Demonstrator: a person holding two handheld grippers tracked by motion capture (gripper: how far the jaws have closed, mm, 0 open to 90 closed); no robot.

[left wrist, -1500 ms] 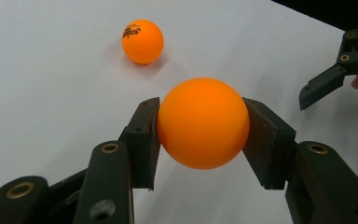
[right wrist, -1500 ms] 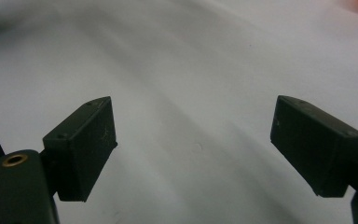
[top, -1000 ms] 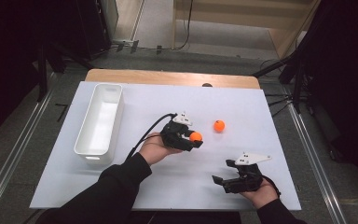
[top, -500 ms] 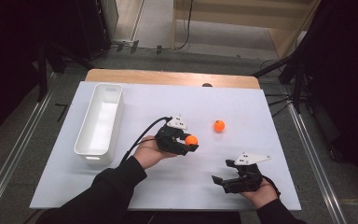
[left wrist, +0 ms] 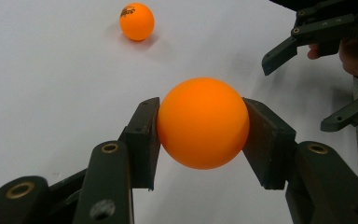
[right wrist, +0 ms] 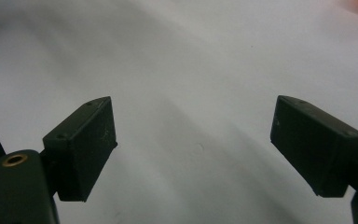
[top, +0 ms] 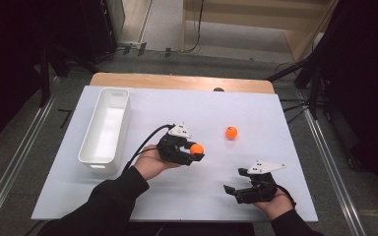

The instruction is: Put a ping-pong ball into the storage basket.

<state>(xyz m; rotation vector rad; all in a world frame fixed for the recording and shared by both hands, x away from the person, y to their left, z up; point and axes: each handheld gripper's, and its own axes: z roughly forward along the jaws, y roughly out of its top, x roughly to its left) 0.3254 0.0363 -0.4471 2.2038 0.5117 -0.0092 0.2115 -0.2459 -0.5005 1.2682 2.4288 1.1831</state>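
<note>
Two orange balls here. We pinch one ball (left wrist: 203,122) in left gripper (top: 195,151); it moved away from loose ball (top: 232,132), nearer white bin (top: 104,129). Right gripper (top: 235,189) rests spread wide, nothing inside. We think bin drop comes next.

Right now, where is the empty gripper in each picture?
High view: the right gripper is at the bottom right, open.
Left gripper view: it is at the top right.
Right gripper view: it rises from the bottom.
Shared landmark: the white table.
</note>
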